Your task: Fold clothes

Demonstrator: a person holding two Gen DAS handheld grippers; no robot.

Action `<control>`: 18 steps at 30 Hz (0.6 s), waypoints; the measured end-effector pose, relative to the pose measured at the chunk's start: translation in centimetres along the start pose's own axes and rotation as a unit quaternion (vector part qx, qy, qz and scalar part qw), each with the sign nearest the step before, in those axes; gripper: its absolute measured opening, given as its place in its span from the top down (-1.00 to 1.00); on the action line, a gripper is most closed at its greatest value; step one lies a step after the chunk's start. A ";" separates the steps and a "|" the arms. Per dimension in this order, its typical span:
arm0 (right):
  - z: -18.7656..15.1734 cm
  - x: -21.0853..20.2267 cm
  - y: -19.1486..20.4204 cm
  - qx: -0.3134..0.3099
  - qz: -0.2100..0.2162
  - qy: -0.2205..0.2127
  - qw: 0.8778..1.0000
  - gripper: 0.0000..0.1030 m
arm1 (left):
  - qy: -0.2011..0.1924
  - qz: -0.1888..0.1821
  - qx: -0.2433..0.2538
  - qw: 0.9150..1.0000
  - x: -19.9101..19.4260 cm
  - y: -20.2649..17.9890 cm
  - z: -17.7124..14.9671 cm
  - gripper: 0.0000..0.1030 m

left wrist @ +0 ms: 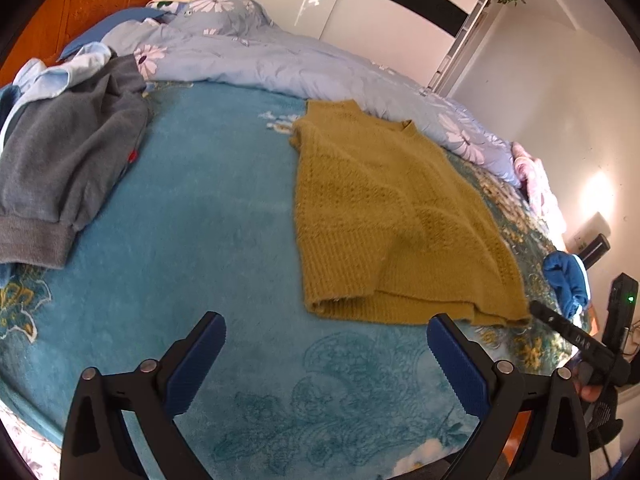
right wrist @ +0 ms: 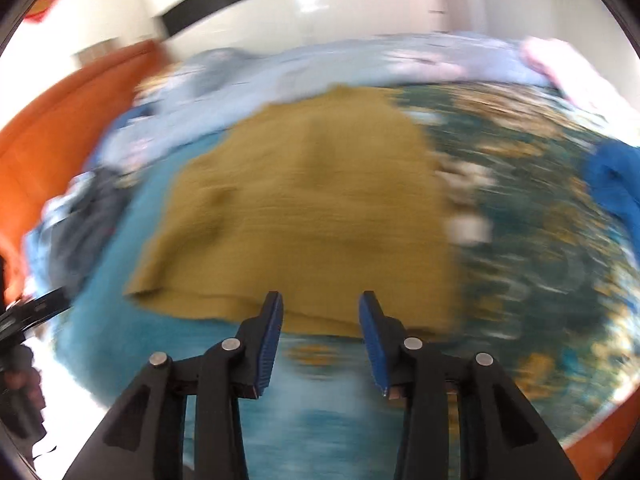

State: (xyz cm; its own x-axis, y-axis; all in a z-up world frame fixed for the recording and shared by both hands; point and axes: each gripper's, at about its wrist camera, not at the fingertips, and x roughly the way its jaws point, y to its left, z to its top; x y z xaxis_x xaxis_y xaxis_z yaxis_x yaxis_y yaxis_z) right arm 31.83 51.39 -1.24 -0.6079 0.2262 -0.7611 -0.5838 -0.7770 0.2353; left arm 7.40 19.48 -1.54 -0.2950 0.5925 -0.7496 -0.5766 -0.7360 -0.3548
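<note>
Just ahead of the right hand-held gripper [right wrist: 321, 300], whose jaws stand apart and empty, the sweater [right wrist: 304, 204] lies flat on the bed [left wrist: 208, 216], looking soft, limp and light, best pinched at its near hem.

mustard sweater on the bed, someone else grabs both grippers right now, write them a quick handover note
Left gripper: open, empty, over the teal blanket short of the hem.
Right gripper: jaws apart, nothing between them, at the hem's near edge; view blurred.
Mustard sweater: lies flat, sides seem folded in.
Grey sweater: in the pile on the left, unfolded.
Blue garment: at the bed's right edge.
Left: finish folding the mustard sweater, then the rest.
</note>
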 end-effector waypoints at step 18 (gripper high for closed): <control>0.3 4.1 -5.7 0.074 -0.019 0.046 0.996 0.55 | 0.025 0.020 -0.023 0.999 0.9 1.4 -0.6 -0.99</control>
State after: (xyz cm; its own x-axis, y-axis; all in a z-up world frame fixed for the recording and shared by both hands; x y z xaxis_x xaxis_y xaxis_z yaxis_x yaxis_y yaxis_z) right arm 32.53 56.91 -5.50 -0.5363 0.1941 -0.8214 -0.6827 -0.6720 0.2869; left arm 6.83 18.81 -3.05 -0.2775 0.5463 -0.7903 -0.5299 -0.7732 -0.3484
